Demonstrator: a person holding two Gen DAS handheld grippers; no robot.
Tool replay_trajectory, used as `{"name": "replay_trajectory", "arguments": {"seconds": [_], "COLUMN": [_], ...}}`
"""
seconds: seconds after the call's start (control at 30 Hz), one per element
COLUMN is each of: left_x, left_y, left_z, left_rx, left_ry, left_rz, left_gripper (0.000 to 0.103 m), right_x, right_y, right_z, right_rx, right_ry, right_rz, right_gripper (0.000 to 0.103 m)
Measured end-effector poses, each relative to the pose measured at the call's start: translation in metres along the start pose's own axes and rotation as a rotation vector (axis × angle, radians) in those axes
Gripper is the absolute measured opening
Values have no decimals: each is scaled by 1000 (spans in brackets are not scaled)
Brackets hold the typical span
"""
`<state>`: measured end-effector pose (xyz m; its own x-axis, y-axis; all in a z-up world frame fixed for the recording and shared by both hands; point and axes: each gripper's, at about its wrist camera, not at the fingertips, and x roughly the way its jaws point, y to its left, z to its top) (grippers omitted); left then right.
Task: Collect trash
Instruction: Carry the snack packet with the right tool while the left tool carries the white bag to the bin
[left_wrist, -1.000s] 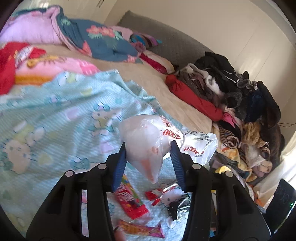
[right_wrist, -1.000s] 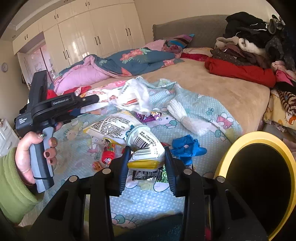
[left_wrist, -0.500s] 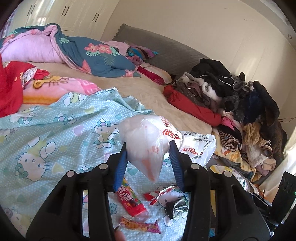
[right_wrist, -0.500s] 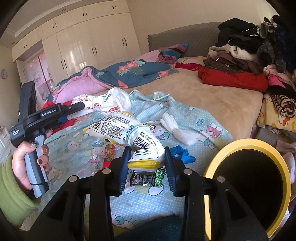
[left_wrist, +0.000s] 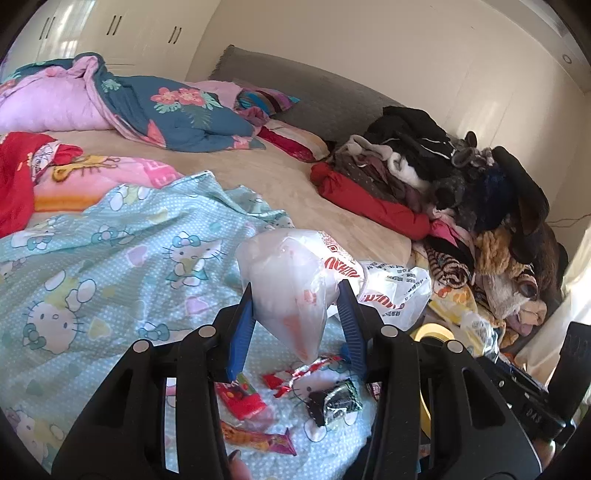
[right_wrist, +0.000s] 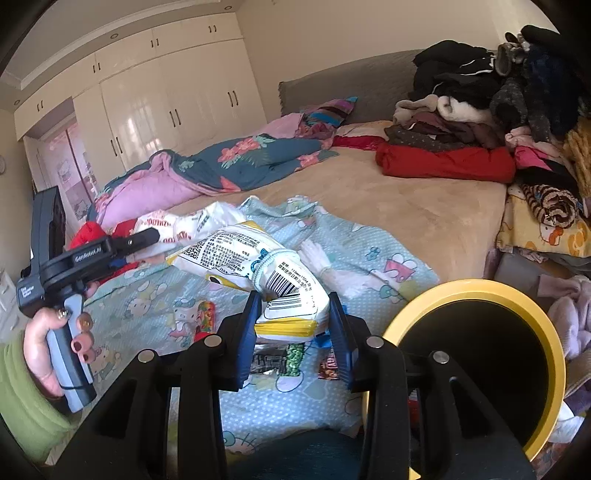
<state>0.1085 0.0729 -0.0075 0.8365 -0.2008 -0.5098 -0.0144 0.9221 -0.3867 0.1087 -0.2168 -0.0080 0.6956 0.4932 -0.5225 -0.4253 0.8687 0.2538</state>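
My left gripper is shut on a white plastic bag with red print, held above the bed. It also shows in the right wrist view, with the bag hanging from it. My right gripper is shut on a white and yellow snack bag held above the sheet. The yellow-rimmed trash bin stands just right of it. Loose wrappers lie on the sheet: a red one, an orange one, a dark foil one.
A Hello Kitty sheet covers the near bed. A white glove and a candy tube lie on it. A clothes pile fills the right side. Blankets lie at the back.
Both grippers have lifted and drawn back with their loads. The bin's opening now looms larger at the right of the right wrist view.
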Motion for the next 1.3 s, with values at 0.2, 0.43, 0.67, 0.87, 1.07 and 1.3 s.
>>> {"name": "replay_trajectory", "arguments": {"seconds": [0.2,0.43,0.67,0.87,1.07,1.3], "left_x": [1,6,11,19,25,33], "left_y": [-13,-26,-44,-59,-73,-92], "left_z": [-4,-10,-17,-23,-30,-39], "left_rx": [25,56,91,120,148,182], "left_ry": [9,27,45,68,86,112], "left_rz": [-15,-28,-41,-56,-71,-94], "left_gripper": [35,35,35,35,35,35], "right_x": [-10,-23,-32,-39,-44,-47], "right_y": [-14,-32,-53,-73,-93,-110], "right_z": [3,5,5,4,2,-4], "right_rx": [26,68,110,146,174,202], "right_ry": [-21,-42,-58,-60,-65,-53], "right_rz": [-21,-38,-69,-94,-121,-161], "right_gripper": [35,35,35,35,35,35]}}
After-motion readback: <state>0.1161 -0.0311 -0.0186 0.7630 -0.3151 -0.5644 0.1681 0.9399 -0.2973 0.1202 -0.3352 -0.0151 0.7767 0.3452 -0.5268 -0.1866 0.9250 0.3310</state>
